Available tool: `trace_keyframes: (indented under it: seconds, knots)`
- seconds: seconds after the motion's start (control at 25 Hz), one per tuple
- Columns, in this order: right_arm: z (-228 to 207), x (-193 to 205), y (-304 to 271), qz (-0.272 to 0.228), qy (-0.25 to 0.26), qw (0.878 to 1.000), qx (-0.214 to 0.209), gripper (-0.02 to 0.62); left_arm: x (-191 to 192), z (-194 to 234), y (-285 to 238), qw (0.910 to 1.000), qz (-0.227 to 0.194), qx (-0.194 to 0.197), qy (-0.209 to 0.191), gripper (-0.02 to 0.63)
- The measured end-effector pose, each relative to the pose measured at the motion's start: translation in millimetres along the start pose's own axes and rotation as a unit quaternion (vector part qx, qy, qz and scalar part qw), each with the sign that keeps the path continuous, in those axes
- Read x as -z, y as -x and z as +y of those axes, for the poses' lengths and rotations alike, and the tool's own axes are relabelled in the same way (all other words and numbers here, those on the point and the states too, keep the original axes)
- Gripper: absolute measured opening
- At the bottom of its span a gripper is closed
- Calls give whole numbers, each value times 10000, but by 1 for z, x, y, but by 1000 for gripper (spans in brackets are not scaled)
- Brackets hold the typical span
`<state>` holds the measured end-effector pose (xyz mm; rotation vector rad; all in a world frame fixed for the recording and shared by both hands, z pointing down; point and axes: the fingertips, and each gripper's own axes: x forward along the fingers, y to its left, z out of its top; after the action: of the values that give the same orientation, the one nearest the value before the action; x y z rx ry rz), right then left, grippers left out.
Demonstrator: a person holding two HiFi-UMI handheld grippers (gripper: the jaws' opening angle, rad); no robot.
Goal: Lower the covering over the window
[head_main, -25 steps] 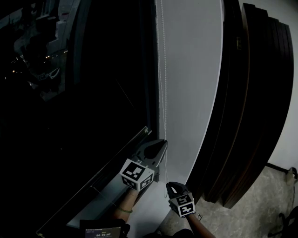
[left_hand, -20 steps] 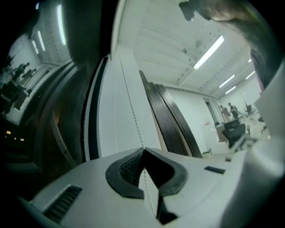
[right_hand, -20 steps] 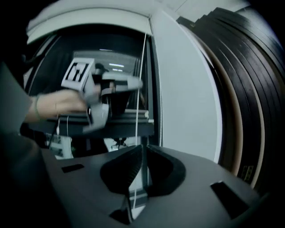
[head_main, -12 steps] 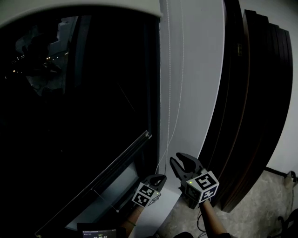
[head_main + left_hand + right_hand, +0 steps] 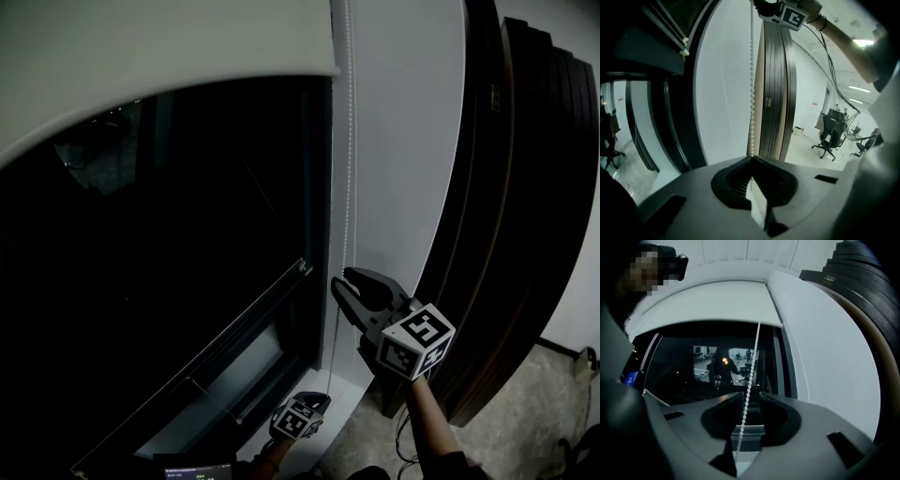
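Observation:
A white roller blind [image 5: 169, 66] covers the top of the dark window; its lower edge also shows in the right gripper view [image 5: 717, 301]. A white bead chain [image 5: 349, 169] hangs beside the frame. My left gripper [image 5: 319, 398] sits low near the sill, shut on the bead chain [image 5: 751, 93], which runs up from its closed tips [image 5: 751, 159]. My right gripper [image 5: 345, 278] is higher up on the chain. Its jaws [image 5: 750, 399] are opening, and the chain [image 5: 750, 376] passes loose between them without the pads pressing on it.
The window glass [image 5: 141, 281] is black, with a slanted inner frame bar [image 5: 253, 319]. A white wall strip [image 5: 403, 141] and tall dark wooden slats [image 5: 525, 234] stand to the right. A pale sill [image 5: 347, 394] lies below. An office chair [image 5: 829, 133] stands in the room behind.
The blind's lower edge has come down into the head view. My left gripper moved down with the chain. My right gripper let go, opened and rose up the chain.

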<state>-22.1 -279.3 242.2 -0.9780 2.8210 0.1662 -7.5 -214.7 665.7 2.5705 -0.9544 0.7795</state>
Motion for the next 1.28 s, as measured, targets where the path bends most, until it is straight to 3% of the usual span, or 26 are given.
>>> trace_keyframes:
  seconds: [0.16, 0.4, 0.56, 0.64, 0.76, 1.04, 1.16, 1.28]
  knots:
    - [6, -5, -3, 47, 260, 9996, 98, 44, 6, -4, 2, 10000, 49, 23, 58, 2]
    - [-6, -4, 2, -315, -96, 9983, 475, 12, 1, -13, 6, 9985, -174, 296, 429, 3]
    - [-12, 1, 9, -150, 536, 9948, 850, 12, -12, -12, 16, 9949, -603, 434, 687, 3]
    - [-15, 31, 11, 231, 528, 9942, 906, 12, -31, -4, 24, 9902, -1089, 377, 786, 16]
    - [-22, 105, 24, 825, 49, 9916, 995, 12, -68, 15, 44, 9832, -1654, 159, 761, 38]
    - [-13, 244, 63, 2012, -456, 9710, 1208, 12, -205, 32, 109, 9567, -2903, 65, -191, 39]
    - [-4, 273, 73, 2157, -686, 9662, 1236, 12, -258, 26, 123, 9443, -3247, 159, -512, 52]
    - [2, 276, 75, 2108, -761, 9662, 1275, 12, -291, 21, 125, 9376, -3401, 270, -675, 66]
